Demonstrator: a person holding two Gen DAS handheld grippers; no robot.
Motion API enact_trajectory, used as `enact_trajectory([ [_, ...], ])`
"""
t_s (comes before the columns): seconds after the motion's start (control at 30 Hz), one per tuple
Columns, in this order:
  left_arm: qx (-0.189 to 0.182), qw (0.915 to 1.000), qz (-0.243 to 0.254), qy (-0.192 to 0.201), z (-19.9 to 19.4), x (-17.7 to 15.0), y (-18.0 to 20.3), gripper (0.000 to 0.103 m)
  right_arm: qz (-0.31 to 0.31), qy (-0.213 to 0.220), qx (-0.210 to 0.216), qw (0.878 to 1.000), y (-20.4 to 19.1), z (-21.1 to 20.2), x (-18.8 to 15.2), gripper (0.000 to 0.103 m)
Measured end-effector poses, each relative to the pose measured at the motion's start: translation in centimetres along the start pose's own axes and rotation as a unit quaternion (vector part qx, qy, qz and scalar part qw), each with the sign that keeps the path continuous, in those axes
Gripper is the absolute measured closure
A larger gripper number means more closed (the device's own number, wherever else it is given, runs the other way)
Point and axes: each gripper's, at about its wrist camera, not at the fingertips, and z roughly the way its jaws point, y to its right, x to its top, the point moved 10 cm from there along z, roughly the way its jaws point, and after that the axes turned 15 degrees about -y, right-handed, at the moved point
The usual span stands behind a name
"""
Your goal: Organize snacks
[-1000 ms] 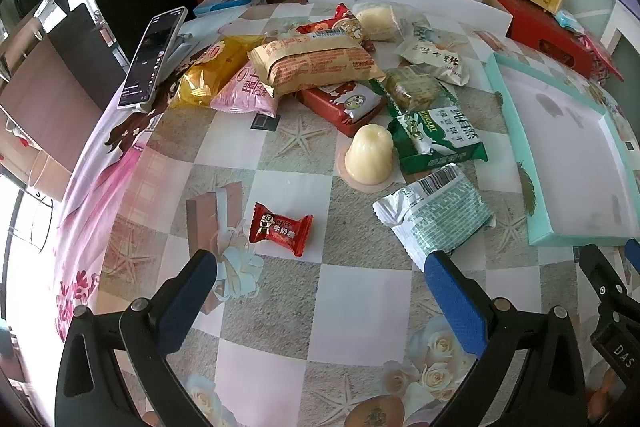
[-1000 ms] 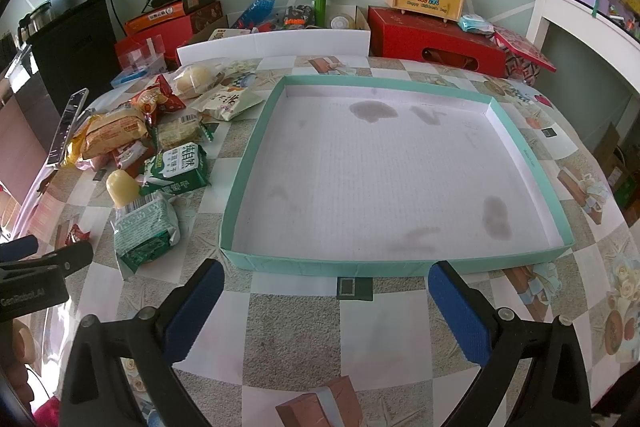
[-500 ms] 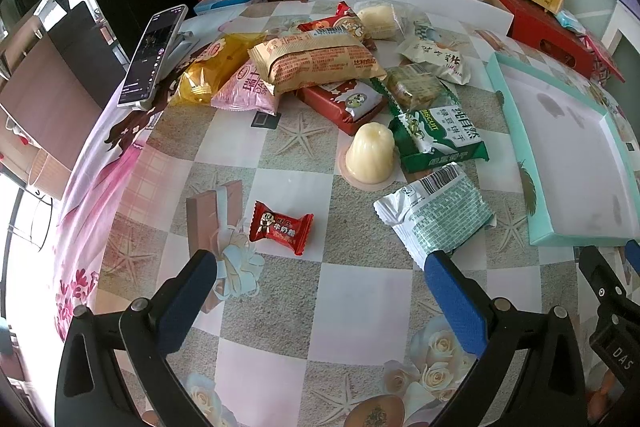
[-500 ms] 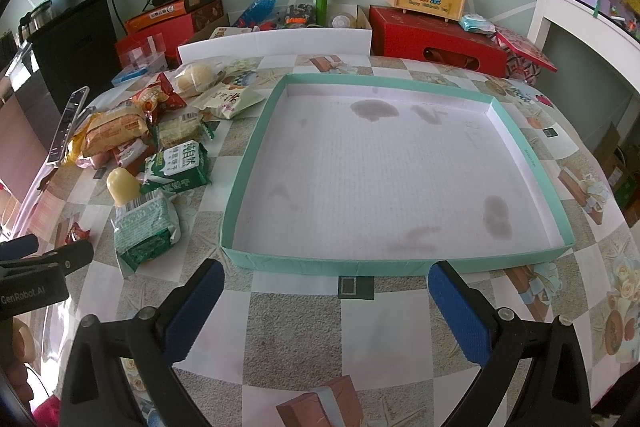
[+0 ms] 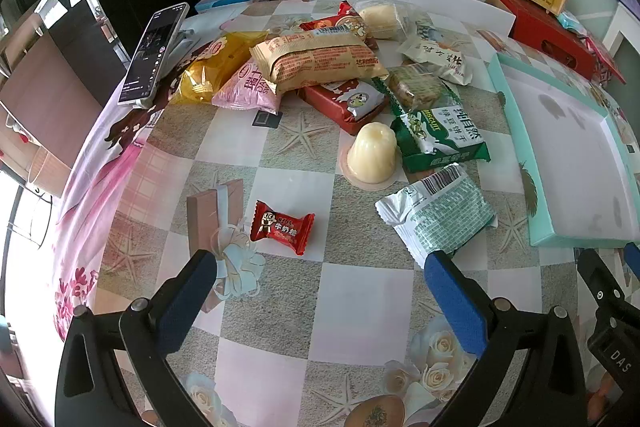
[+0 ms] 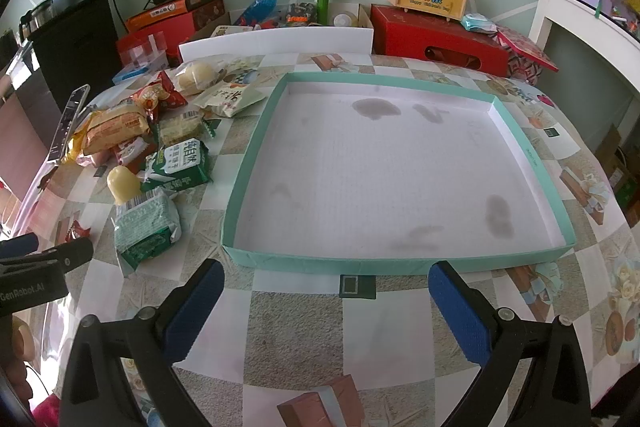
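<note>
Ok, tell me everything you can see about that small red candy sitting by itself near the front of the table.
The small red candy is a single wrapped sweet in glossy red film with crimped, flared ends, a cartoon face and white characters printed on it. It lies flat on the checked tablecloth, slightly angled, apart from the snack pile and touching nothing else. The open left gripper hovers just short of it, empty. The right wrist view shows it only partly, at the left edge.
</note>
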Motion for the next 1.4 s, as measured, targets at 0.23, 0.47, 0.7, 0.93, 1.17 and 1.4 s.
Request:
enact_trajectory([
  [0.23, 0.0, 1.0, -0.005, 0.0, 0.2, -0.1, -0.3, 0.0, -0.001, -0.001, 0.001, 1.0, 0.0, 0.0, 0.0, 0.0],
  [0.47, -0.015, 0.9995, -0.029, -0.005, -0.8, 1.2, -1.0, 0.0, -0.027, 0.006, 0.021, 0.999, -1.6, -1.3, 0.9, 0.0],
  [0.7, -0.05, 0.997, -0.059, 0.002, -3.1, 4.4, -1.9, 0.0, -0.063, 0.0, 0.057, 0.996, -5.6, -2.3, 3.3, 0.0],
  [0.93, -0.056, 0.994, -0.093, -0.013, -2.2, 6.5, -3.4, 0.0, -0.111, -0.012, 0.073, 0.991, -10.3, -1.2, 5.1, 0.001],
  [1.17, -0.052, 0.9923, -0.106, -0.038, 0.5, 6.1, -4.7, 0.0, -0.129, -0.051, 0.098, 0.985, -13.4, 1.5, 4.7, 0.01],
  [1.4, -0.076, 0.9885, -0.112, -0.069, 3.0, 4.0, -4.8, 0.001, -0.155, -0.079, 0.121, 0.977, -15.2, 3.8, 2.8, 0.016],
])
